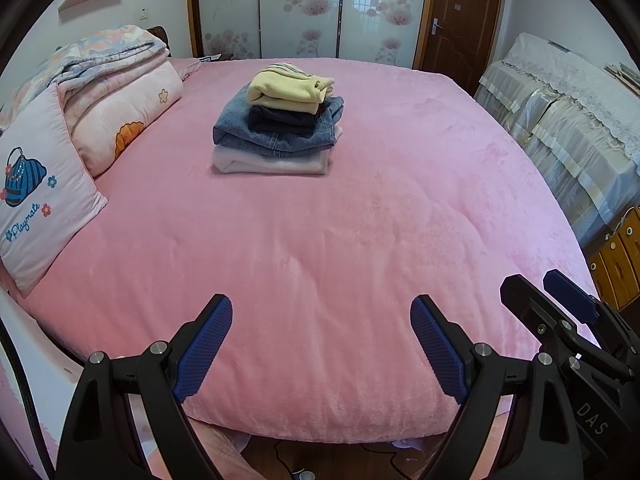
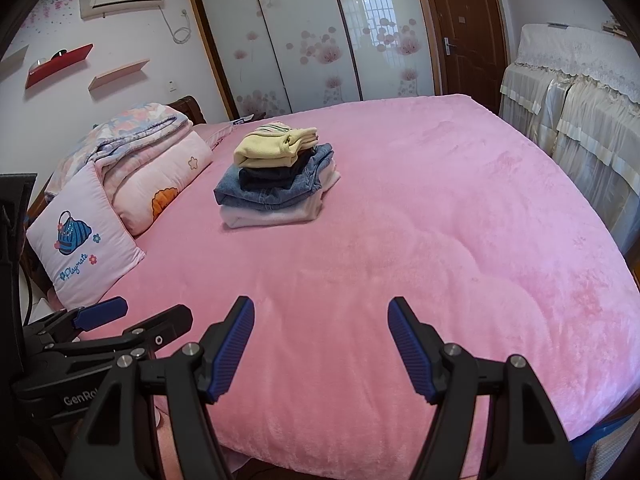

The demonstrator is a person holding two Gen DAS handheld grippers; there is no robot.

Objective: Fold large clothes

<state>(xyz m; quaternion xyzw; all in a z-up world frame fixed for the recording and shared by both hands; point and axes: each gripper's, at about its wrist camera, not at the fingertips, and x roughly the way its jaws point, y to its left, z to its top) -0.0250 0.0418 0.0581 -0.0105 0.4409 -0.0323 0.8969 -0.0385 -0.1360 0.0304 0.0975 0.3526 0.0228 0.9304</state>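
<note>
A stack of folded clothes [image 1: 278, 120] sits on the pink bed [image 1: 340, 240], in the upper middle of the left wrist view and a little left of centre in the right wrist view. From the bottom up it holds a pale pinkish-white garment [image 1: 272, 164], folded blue jeans [image 1: 240, 128], a dark navy piece [image 1: 280, 120] and a pale yellow garment [image 1: 288, 90] with a striped edge on top. The stack lies well apart from both tools. The left tool [image 1: 322, 344] fills the bottom of its own view, its blue-padded jaws released and spread wide with only the bedcover showing between them. The right tool [image 2: 321, 350] stands the same way at the bottom of its view, jaws apart and grasping nothing. Each tool shows in the other's picture: the right one at the lower right edge of the left wrist view, the left one at the lower left of the right wrist view. At the left of both frames a pink cushion [image 1: 40, 200] printed with a blue handbag leans against a folded quilt [image 1: 120, 92]. Behind the bed, in the upper middle, stands a wardrobe with flowered sliding doors [image 1: 304, 8], and a brown door [image 1: 460, 20] is at the upper right. A lace-covered piece of furniture [image 1: 560, 112] runs along the right edge.
</note>
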